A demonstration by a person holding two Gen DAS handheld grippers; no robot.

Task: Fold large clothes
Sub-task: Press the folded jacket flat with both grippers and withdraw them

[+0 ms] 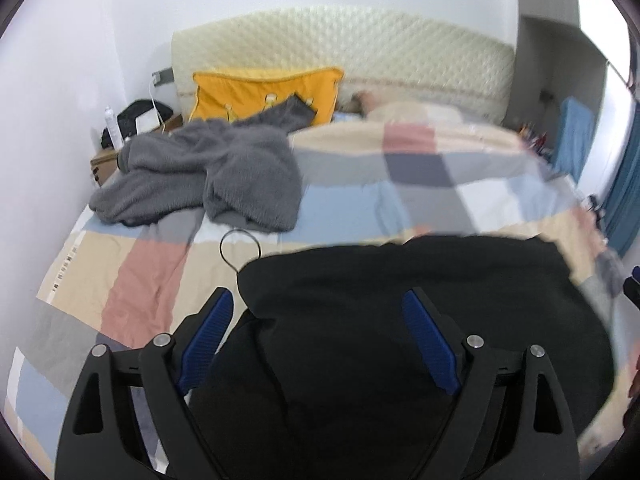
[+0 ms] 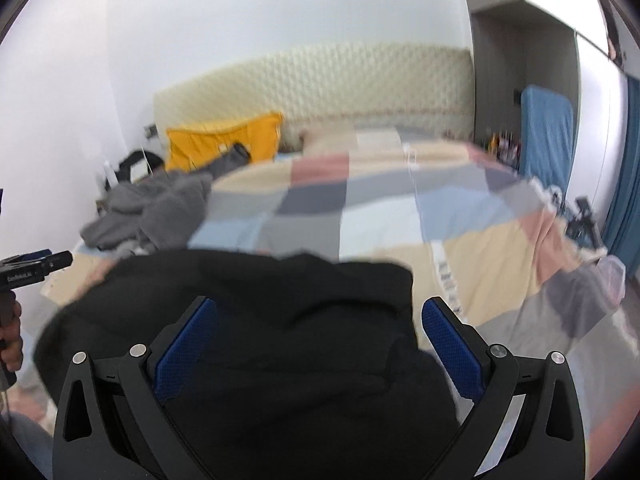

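The black garment lies bunched on the near end of the bed, a wire hanger at its left edge. It looks soft, thick and floppy; best held at its outer edges. One black garment, one grey fleece. The left tool and right tool both gape apart over it, clamping nothing.

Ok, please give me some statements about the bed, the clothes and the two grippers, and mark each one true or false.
1. The black garment lies on the patchwork bedspread. True.
2. The left gripper is shut on the garment. False: its jaws stand wide open.
3. A wire hanger hook sticks out beside the black garment. True.
4. The pillow at the headboard is green. False: it is yellow.
5. The right gripper is open. True.
6. The grey fleece is neatly folded. False: it lies crumpled.
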